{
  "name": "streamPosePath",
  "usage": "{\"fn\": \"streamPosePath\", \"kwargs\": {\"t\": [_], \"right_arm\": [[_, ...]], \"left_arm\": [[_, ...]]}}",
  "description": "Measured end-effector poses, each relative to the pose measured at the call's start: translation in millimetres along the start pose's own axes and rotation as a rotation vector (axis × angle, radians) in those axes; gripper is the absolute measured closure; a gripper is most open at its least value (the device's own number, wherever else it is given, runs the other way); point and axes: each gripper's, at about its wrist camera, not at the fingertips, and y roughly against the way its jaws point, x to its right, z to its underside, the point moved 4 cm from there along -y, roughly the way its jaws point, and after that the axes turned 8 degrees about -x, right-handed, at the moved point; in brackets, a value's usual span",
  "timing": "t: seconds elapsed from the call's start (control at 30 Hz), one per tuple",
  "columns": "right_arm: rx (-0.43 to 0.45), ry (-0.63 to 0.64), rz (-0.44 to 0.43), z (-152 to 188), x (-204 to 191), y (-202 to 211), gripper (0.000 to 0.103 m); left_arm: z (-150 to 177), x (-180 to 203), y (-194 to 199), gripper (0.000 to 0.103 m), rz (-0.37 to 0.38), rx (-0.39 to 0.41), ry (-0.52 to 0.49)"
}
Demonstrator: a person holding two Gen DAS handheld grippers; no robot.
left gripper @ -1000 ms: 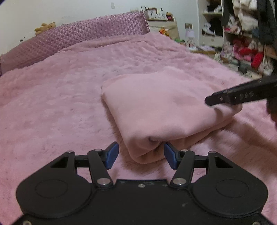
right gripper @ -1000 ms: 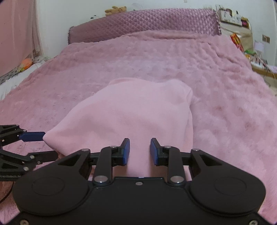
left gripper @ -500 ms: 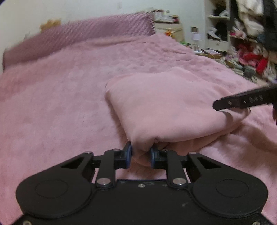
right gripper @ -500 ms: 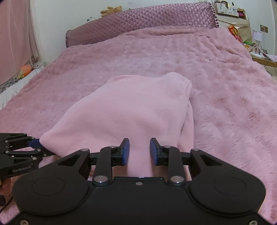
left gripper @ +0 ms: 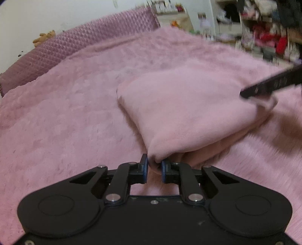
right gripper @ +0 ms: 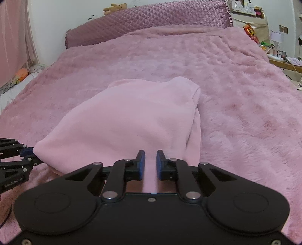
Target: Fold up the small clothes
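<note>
Left claw [left gripper: 154, 165] pinches the near corner of the folded pink garment [left gripper: 188, 113], blue pads pressed into the fleece, corner raised a little above the bed blanket [left gripper: 66, 122]. Right claw [right gripper: 150, 162] nips the garment's near edge, a strip of pink fabric caught between its narrowly set pads. Garment lies straight ahead of both claws on the fuzzy pink blanket, folded edge running along the right claw's right side. From the left wrist view the right claw's finger sits at the garment's far-right corner. Quilted purple headboard [right gripper: 151, 17] far ahead, teddy bear [right gripper: 115, 7] on top.
</note>
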Motion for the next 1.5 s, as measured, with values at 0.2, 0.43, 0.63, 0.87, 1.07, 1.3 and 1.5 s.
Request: {"fn": "streamPosePath", "kwargs": {"t": [0.2,0.43,0.63,0.87,1.07,1.3,1.5], "right_arm": [[-0.004,-0.003,-0.004,6,1,-5,0.098],[0.001,-0.023,-0.046,-8,3,11,0.084],[0.12,-0.044,-0.008,-31,26,33,0.054],[0.009,-0.228,-0.1,-64,64,-20,0.058],[-0.065,-0.265,-0.145,-60,63,-49,0.086],[0.023,-0.161,-0.058,-75,51,-28,0.09],[-0.028,-0.178,-0.027,-75,61,-40,0.09]], "left_arm": [[11,11,-16,0.09,-0.013,-0.032,-0.033],[9,10,24,0.059,-0.105,0.065,-0.164],[-11,-13,66,0.059,-0.006,0.211,-0.048],[-48,-37,30,0.059,0.301,0.2,0.293],[-44,-32,-2,0.06,0.374,0.126,0.392],[-55,-33,-5,0.059,0.398,0.134,0.42],[-55,-26,-10,0.059,0.387,0.124,0.406]]}}
